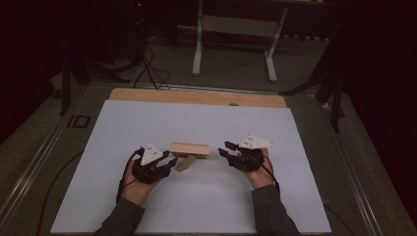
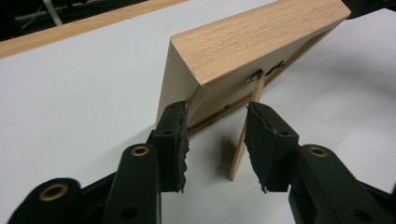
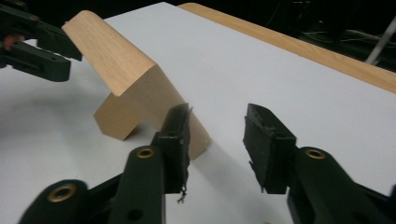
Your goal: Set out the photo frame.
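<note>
White table sheet point(image 1: 196, 206) bears a wooden frame point(image 1: 189, 148); both grippers' fingers point(image 2: 170, 140) part-open, gripping nothing.

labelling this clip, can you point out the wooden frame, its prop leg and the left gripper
wooden frame point(image 2: 261, 35), left gripper view, on its broad top edge
prop leg point(image 2: 243, 140), left gripper view, midway down the thin strut
left gripper point(image 1: 169, 163), high view, between its jaw tips

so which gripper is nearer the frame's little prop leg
Left. The left gripper sits at the wooden frame's left end, its open jaws flanking the prop leg. The right gripper is off the frame's right end, apart from the leg.
</note>
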Demonstrator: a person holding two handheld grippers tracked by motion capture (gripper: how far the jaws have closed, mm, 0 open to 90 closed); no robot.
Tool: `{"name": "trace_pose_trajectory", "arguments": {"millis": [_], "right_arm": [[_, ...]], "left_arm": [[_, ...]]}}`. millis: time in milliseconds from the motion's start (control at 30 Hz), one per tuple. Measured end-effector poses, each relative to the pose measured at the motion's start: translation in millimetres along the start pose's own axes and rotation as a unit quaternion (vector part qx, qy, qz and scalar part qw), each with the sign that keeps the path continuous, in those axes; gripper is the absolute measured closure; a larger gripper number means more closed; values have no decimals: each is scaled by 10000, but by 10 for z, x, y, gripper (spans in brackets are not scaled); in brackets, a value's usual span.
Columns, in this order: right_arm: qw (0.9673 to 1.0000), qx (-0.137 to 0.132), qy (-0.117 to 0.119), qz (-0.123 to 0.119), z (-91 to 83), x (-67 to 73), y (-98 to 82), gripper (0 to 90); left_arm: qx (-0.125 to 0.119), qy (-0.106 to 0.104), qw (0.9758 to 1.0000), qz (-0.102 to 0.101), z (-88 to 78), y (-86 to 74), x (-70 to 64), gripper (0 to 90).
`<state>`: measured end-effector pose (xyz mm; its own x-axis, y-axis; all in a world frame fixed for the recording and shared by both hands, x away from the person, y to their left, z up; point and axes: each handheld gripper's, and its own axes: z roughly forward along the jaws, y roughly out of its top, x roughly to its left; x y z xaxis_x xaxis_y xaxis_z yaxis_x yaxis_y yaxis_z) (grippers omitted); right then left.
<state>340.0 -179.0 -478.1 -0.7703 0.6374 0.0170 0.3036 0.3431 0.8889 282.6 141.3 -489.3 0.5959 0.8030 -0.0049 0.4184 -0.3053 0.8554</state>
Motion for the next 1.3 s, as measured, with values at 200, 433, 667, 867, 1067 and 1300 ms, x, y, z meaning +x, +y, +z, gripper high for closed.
{"name": "trace_pose_trajectory", "arguments": {"millis": [200, 433, 667, 867, 1067, 1300], "right_arm": [[9998, 24, -176, 9, 67, 11, 29, 704], [9996, 27, -255, 88, 165, 6, 42, 786], [9995, 53, -198, 227, 306, -4, 34, 874], [9993, 103, -145, 327, 418, 5, 25, 893], [9994, 129, -119, 308, 467, 14, 48, 894], [9992, 109, 24, 378, 530, 36, 96, 894]], "left_arm": [[-26, 95, 9999, 38, -23, -18, -25, 638], [11, 107, 9999, 104, -4, -43, -76, 683], [53, 86, 9999, 126, 58, -32, -107, 750], [75, 134, 9999, 75, 104, -22, -86, 856], [74, 160, 9998, 77, 150, 3, -81, 893], [94, 169, 9998, 78, 181, 22, -72, 892]]}}
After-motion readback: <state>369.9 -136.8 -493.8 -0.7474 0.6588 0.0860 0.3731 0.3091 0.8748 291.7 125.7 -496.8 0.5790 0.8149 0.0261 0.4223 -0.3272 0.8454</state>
